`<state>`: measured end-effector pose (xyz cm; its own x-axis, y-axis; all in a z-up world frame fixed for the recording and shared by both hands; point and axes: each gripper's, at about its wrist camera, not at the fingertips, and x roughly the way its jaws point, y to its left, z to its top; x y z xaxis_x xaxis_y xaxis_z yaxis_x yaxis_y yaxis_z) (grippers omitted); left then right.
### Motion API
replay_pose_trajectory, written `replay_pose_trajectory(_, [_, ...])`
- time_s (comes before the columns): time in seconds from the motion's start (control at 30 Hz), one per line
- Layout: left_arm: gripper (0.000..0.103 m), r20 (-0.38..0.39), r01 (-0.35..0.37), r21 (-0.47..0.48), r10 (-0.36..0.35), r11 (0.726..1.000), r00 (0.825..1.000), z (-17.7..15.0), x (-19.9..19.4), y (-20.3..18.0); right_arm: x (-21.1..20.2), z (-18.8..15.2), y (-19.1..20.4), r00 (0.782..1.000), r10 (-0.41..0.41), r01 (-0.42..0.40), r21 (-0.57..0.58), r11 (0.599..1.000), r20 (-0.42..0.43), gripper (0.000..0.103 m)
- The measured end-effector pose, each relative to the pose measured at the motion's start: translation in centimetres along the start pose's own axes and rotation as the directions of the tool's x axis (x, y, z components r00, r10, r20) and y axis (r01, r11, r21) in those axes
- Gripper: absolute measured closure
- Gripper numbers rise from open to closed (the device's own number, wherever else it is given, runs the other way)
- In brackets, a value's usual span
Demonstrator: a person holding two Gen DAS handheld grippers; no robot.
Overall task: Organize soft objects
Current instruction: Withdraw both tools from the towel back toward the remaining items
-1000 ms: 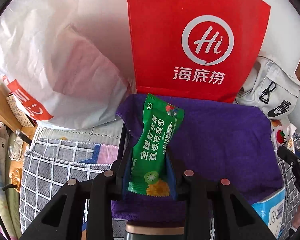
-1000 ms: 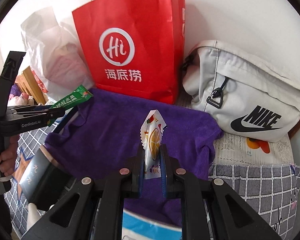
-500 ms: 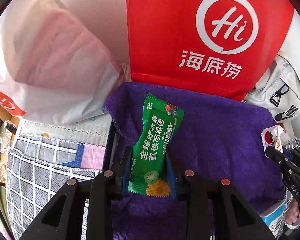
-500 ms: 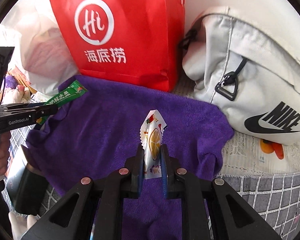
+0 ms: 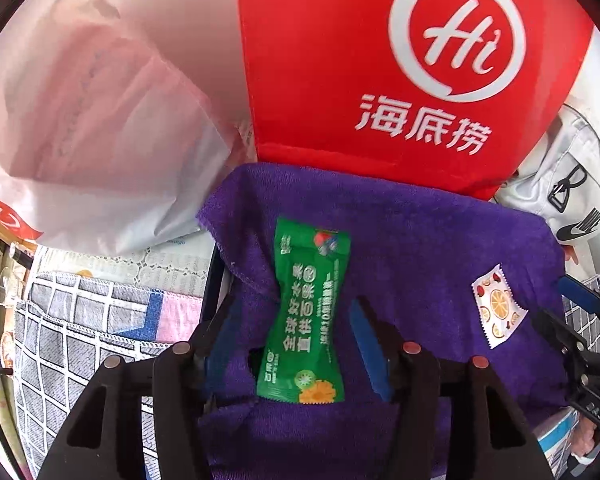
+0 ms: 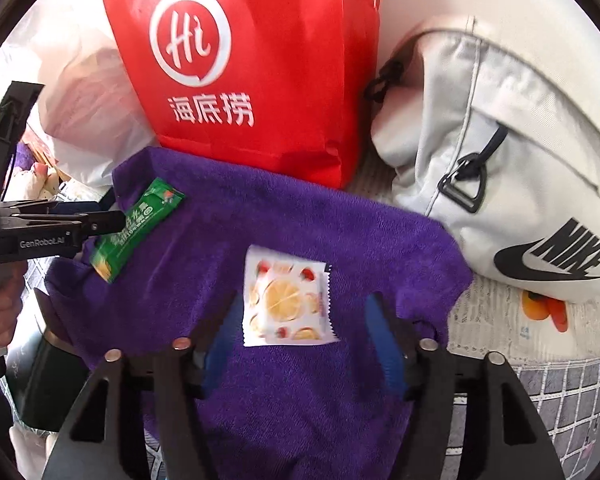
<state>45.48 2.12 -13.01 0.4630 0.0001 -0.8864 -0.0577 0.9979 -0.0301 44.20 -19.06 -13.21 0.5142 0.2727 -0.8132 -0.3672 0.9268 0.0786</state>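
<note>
Both grippers have let go since a moment ago: the left gripper [image 5: 296,332] now stands with its jaws spread wide, and the green packet [image 5: 306,316] it was pinching lies flat on the purple towel [image 5: 412,240] between the blue pads [image 5: 366,340], touching neither. The right gripper [image 6: 304,328] is likewise wide apart, and the white packet [image 6: 286,300], printed with orange slices, has dropped flat onto the towel between its fingers. The two packets lie well apart on the cloth. Behind the towel stand a red bag [image 6: 260,60], a grey Nike bag [image 6: 520,160] to its right, and a white plastic bag [image 5: 92,128] to its left.
</note>
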Motion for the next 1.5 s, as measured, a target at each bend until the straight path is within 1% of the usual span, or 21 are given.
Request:
replay_pose_trajectory(0.1, [0.048, 0.031, -0.026, 0.010, 0.026, 1.000, 0.999, 0.0, -0.8, -0.7, -1.2, -0.3, 0.0, 1.000, 0.003, -0.003, 0.013, 1.000, 0.010, 0.032])
replay_pose_trajectory(0.17, [0.048, 0.045, -0.045, 0.014, 0.044, 0.999, 0.998, -0.2, -1.4, -1.1, -2.5, -0.7, 0.3, 1.000, -0.006, 0.006, 0.017, 1.000, 0.029, 0.024])
replay_pose_trajectory(0.3, [0.047, 0.082, -0.056, 0.001, 0.056, 0.998, 0.995, -1.5, -3.2, -1.7, -5.6, -1.9, 0.9, 0.997, -0.035, 0.033, 0.027, 0.999, 0.063, 0.019])
replay_pose_trajectory(0.37, [0.047, 0.090, -0.057, -0.011, 0.058, 0.998, 0.994, -1.9, -4.0, -0.7, -7.2, -2.5, 1.4, 0.996, -0.053, 0.051, 0.040, 0.998, 0.074, 0.014])
replay_pose_trajectory(0.53, [0.047, 0.127, -0.078, -0.004, 0.078, 0.997, 0.989, -3.6, -6.8, -0.9, -12.1, -5.1, 2.6, 0.983, -0.110, 0.099, 0.078, 0.992, 0.144, 0.005])
replay_pose_trajectory(0.6, [0.048, 0.141, -0.081, -0.005, 0.081, 0.997, 0.987, -4.3, -7.7, -0.6, -13.5, -6.0, 3.3, 0.979, -0.115, 0.102, 0.084, 0.991, 0.168, 0.005])
replay_pose_trajectory(0.7, [0.048, 0.171, -0.088, -0.028, 0.092, 0.996, 0.981, -5.5, -9.3, -0.3, -15.4, -7.7, 3.9, 0.977, -0.079, 0.062, 0.092, 0.994, 0.196, 0.005])
replay_pose_trajectory(0.83, [0.048, 0.164, -0.084, -0.048, 0.091, 0.995, 0.982, -7.1, -11.3, 0.1, -17.5, -9.9, 4.3, 0.978, -0.061, 0.035, 0.130, 0.991, 0.202, 0.005])
replay_pose_trajectory(0.9, [0.048, 0.171, -0.106, -0.052, 0.113, 0.993, 0.979, -8.1, -12.4, 0.4, -18.5, -11.1, 4.8, 0.975, -0.033, 0.003, 0.136, 0.991, 0.218, 0.005])
replay_pose_trajectory(0.97, [0.048, 0.169, -0.115, -0.058, 0.123, 0.992, 0.978, -9.1, -13.4, 0.7, -19.5, -12.3, 5.2, 0.972, -0.034, -0.003, 0.156, 0.988, 0.231, 0.005])
replay_pose_trajectory(1.1, [0.048, 0.175, -0.090, -0.082, 0.103, 0.993, 0.979, -11.4, -14.9, 1.7, -21.1, -14.5, 6.1, 0.963, -0.037, -0.015, 0.193, 0.981, 0.266, 0.005])
replay_pose_trajectory(1.23, [0.048, 0.175, -0.085, -0.097, 0.101, 0.992, 0.979, -13.8, -16.4, 2.3, -22.0, -16.3, 6.9, 0.969, -0.026, -0.020, 0.183, 0.983, 0.245, 0.005])
replay_pose_trajectory(1.37, [0.048, 0.204, -0.083, -0.098, 0.102, 0.992, 0.974, -16.6, -18.1, 2.5, -23.0, -18.3, 8.3, 0.969, -0.029, -0.010, 0.156, 0.988, 0.244, 0.006])
replay_pose_trajectory(1.5, [0.048, 0.194, -0.082, -0.105, 0.101, 0.991, 0.976, -19.1, -18.4, 2.7, -23.3, -20.3, 9.8, 0.971, -0.015, -0.013, 0.116, 0.993, 0.240, 0.009])
